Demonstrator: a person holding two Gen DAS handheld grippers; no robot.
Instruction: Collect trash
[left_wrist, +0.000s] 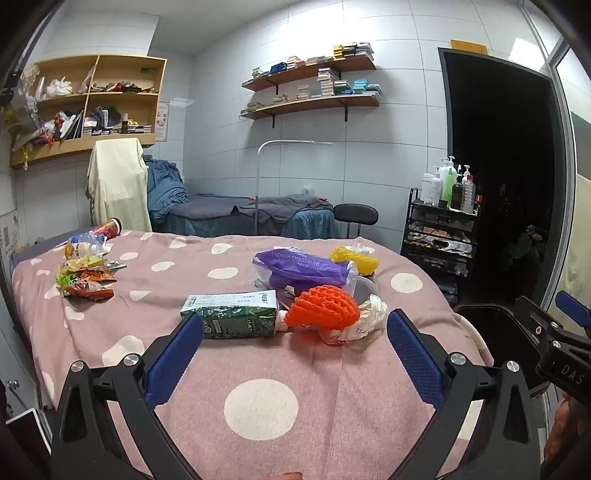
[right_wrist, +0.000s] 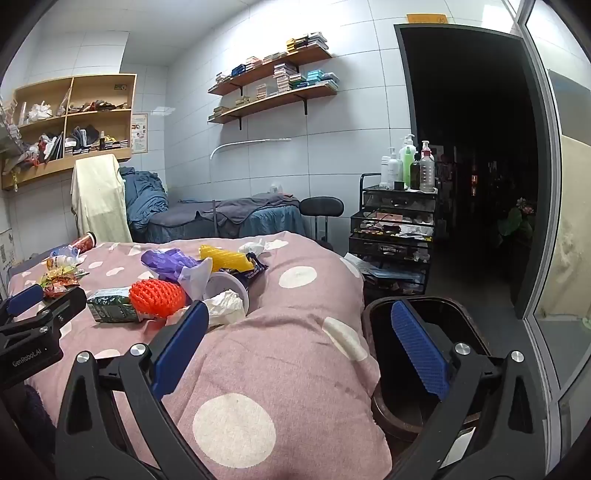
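Note:
Trash lies on a pink polka-dot bed (left_wrist: 258, 369). Near the middle are a green carton (left_wrist: 231, 314), an orange foam net (left_wrist: 323, 308), crumpled white paper (left_wrist: 369, 317), a purple plastic bag (left_wrist: 303, 267), a yellow foam net (left_wrist: 354, 258) and a white cup (right_wrist: 229, 286). Snack wrappers (left_wrist: 83, 277) and bottles (left_wrist: 86, 245) lie at the far left. My left gripper (left_wrist: 295, 350) is open and empty, just short of the carton and orange net. My right gripper (right_wrist: 295, 343) is open and empty at the bed's right edge, beside a dark bin (right_wrist: 384, 332).
A black trolley (right_wrist: 395, 229) with bottles stands beyond the bin, next to a dark doorway. A black stool (right_wrist: 321, 206) and a second bed (right_wrist: 229, 218) stand behind. Wall shelves hang above.

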